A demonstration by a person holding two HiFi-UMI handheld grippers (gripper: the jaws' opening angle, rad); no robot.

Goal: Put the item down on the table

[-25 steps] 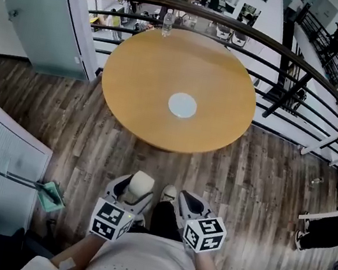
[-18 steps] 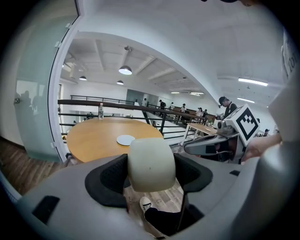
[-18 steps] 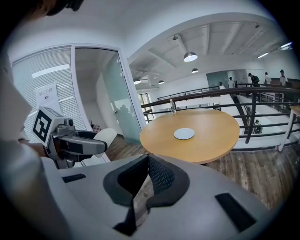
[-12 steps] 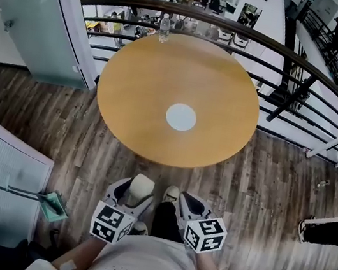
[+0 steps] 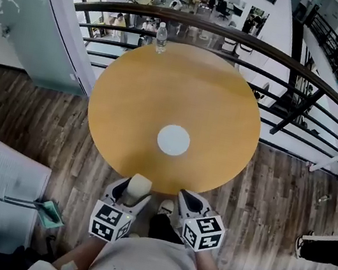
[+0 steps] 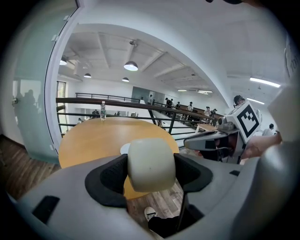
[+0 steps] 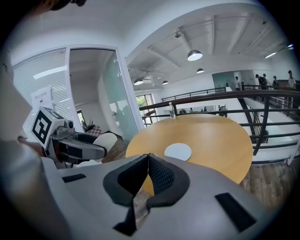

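The cream item (image 6: 151, 164) sat clamped in the left gripper (image 5: 129, 195), at the near edge of the round wooden counter (image 5: 138, 87); the right gripper (image 7: 147, 173) was closed, empty. A white disc (image 5: 173, 140) lay mid-counter and a bottle (image 5: 161, 37) stood at the far rim by the railing (image 5: 251, 39).

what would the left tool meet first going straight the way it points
Likely the round table top near the white disc; the cream item in the left tool would touch first. Depth is unclear.
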